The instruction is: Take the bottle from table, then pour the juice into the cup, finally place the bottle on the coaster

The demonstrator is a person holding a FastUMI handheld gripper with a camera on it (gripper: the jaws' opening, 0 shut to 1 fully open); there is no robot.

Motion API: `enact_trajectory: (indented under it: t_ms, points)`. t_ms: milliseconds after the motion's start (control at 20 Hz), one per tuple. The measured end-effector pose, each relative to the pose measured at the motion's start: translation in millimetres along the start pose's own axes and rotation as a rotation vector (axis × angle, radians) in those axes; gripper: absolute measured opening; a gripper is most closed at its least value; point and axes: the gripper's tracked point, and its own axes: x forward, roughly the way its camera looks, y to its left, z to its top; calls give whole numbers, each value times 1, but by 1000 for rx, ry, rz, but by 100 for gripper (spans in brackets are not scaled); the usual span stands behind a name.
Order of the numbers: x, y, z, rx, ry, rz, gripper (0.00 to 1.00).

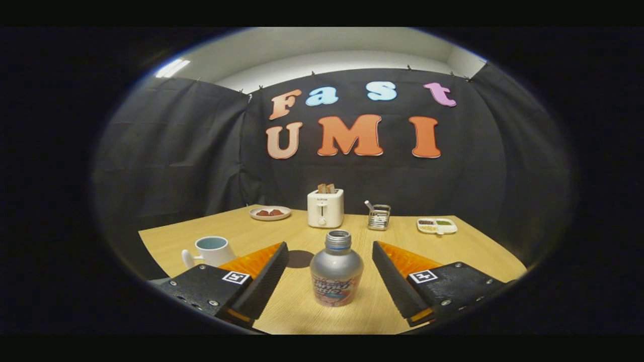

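1. Bottle point(336, 269) stands upright on the worktop point(468, 246), cap off, between the claw point(330, 251) fingers, touching neither.
2. Claw spread wide, a clear gap between each finger and the bottle.
3. Cup point(211, 250) sits beside the left finger point(266, 276), handle pointing away from the bottle.
4. Dark round coaster point(299, 258) lies flat just beyond the left fingertip, between cup and bottle, partly hidden by the finger.
5. Toaster point(325, 207) with bread in it stands well beyond the bottle.
6. Plate point(270, 213) left of the toaster; wire holder point(379, 217) and sectioned tray point(436, 225) to its right.
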Motion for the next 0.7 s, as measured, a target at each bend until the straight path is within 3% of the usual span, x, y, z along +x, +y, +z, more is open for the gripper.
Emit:
enact_trajectory:
  t_ms: [700]
  points:
    - [25,-8,-75,68,145,-32,90]
